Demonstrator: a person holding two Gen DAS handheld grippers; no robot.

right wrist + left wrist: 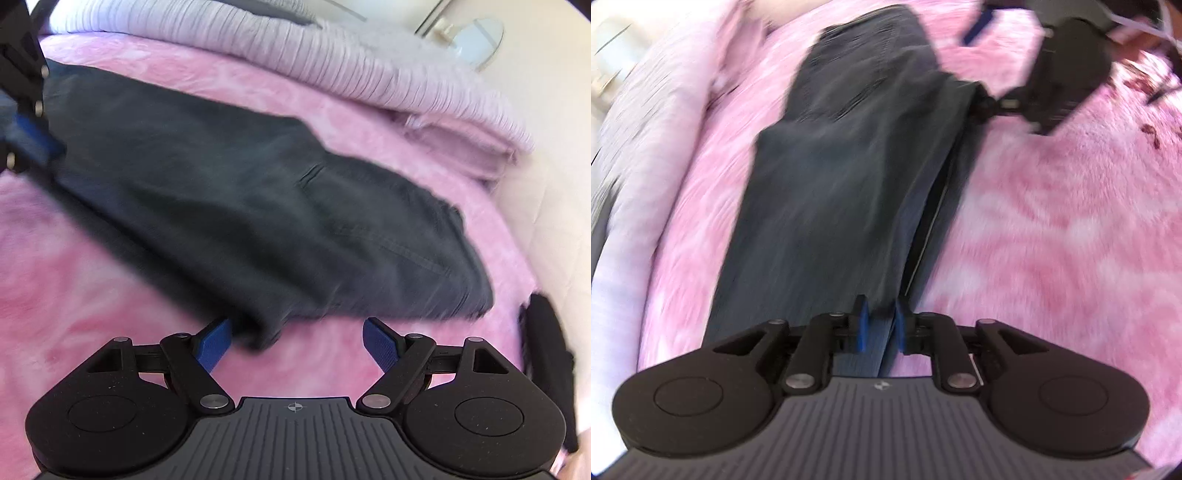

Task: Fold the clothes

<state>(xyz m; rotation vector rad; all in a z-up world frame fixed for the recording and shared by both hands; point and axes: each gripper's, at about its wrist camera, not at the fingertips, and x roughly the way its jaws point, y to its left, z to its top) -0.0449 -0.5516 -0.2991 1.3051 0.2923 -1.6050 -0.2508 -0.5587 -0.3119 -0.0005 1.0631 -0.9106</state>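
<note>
Your dark trousers (827,192) lie in a long strip down the middle of the left wrist view, on the pink fleece blanket (1052,221), already doubled leg on leg. In the right wrist view they run from the upper left down to the waistband end at centre right. You are between folds: the lengthwise fold looks done, and the crosswise one looks to be next.

Your left gripper (879,325) sits at the bottom centre of its view with its jaws narrow, the hem end of the trousers between the blue pads (861,325). The blur hides whether those pads press the cloth, so I cannot tell if you hold it.

Your right gripper (297,341) stands wide and empty at the bottom of its view, the fabric edge just beside its left pad and bare blanket between the jaws.

For the next move, I judge you need both claws on the same end. Watch the stacked layers; they could slide apart as you lift. The folded pale knit (332,62) at the top of the right wrist view is well apart from the fold's path.
</note>
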